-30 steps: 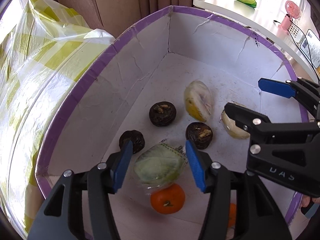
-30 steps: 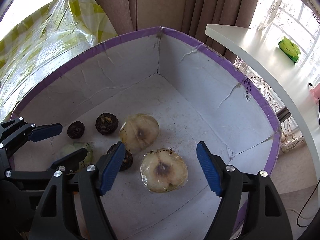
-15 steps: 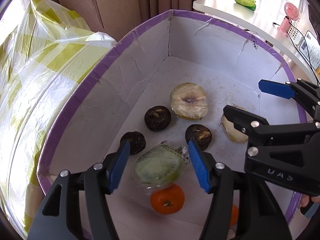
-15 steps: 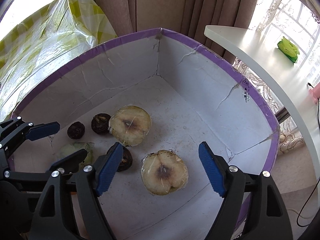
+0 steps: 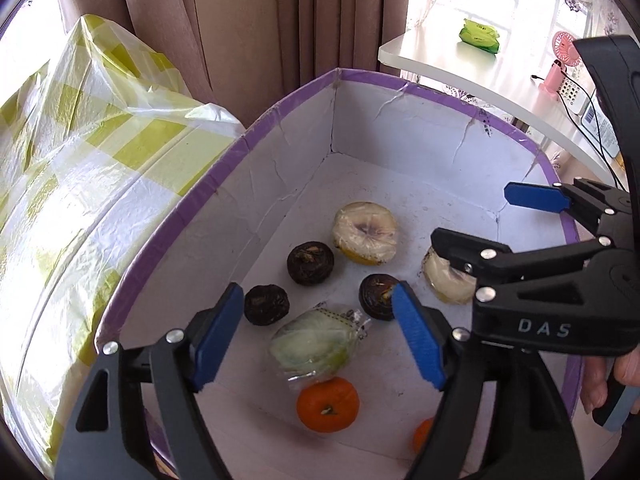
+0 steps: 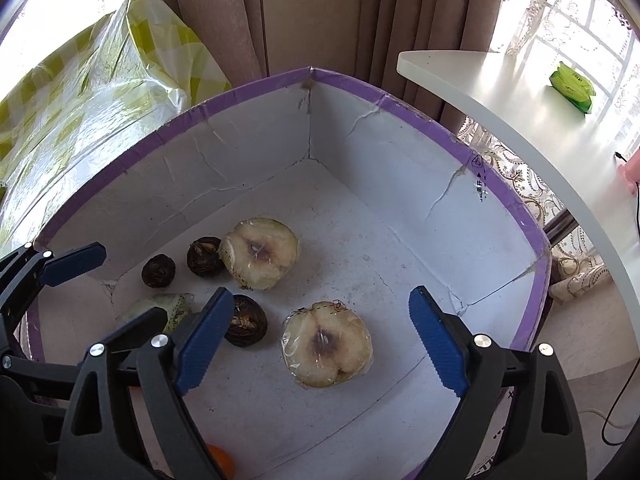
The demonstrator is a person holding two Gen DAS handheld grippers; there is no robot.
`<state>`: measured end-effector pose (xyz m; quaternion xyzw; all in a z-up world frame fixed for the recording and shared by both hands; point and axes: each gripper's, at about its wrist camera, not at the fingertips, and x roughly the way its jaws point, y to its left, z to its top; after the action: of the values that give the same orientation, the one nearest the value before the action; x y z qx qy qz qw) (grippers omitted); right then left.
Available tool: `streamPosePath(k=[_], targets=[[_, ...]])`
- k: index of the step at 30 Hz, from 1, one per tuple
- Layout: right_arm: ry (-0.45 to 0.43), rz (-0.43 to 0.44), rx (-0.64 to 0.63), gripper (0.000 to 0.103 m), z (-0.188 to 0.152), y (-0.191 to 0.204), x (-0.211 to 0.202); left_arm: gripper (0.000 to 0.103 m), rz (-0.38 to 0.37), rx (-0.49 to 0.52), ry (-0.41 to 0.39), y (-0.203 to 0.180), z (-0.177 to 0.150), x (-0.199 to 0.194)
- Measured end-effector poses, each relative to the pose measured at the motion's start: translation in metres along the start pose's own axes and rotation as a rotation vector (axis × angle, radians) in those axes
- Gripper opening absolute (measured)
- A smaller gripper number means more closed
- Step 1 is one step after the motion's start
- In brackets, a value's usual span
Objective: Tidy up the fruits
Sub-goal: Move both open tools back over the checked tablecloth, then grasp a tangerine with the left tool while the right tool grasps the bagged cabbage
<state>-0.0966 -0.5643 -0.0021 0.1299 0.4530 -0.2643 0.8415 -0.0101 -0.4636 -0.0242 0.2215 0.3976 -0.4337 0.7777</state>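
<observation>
Plastic-wrapped fruit halves (image 6: 327, 344) (image 6: 260, 253) lie on the floor of a white, purple-rimmed box (image 6: 420, 120), beside three dark round fruits (image 5: 310, 262), a wrapped green piece (image 5: 316, 346) and an orange (image 5: 327, 404). Above them the left gripper (image 5: 320, 340) and right gripper (image 6: 320, 340) hang with jaws opening, gripping nothing. Yellow-checked plastic sheeting (image 5: 80, 160) lies beside the box.

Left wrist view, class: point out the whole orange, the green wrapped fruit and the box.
whole orange (image 5: 327, 404), left wrist view, middle of its skin
green wrapped fruit (image 5: 314, 346), left wrist view, wrapped top
box (image 5: 280, 110), left wrist view, purple rim
</observation>
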Motion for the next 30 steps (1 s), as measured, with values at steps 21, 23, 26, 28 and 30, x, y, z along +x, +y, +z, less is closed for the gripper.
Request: streamPosePath(k=[21, 23, 26, 28, 30], targets=[[-0.159, 0.11, 0.013, 0.087, 0.047, 0.075, -0.051, 0.084, 0.362, -0.451, -0.293, 0.211, -0.046, -0.151], [-0.16, 0.142, -0.016, 0.087, 0.052, 0.099, -0.051, 0.084, 0.421, -0.517, -0.285, 0.243, -0.061, -0.163], [-0.157, 0.191, -0.061, 0.087, 0.058, 0.137, -0.049, 0.084, 0.464, -0.622, -0.273, 0.285, -0.088, -0.176], [-0.154, 0.221, -0.089, 0.087, 0.06, 0.16, -0.048, 0.084, 0.491, -0.678, -0.26, 0.309, -0.104, -0.182], [-0.147, 0.25, -0.117, 0.087, 0.062, 0.182, -0.046, 0.084, 0.505, -0.727, -0.254, 0.327, -0.118, -0.187]])
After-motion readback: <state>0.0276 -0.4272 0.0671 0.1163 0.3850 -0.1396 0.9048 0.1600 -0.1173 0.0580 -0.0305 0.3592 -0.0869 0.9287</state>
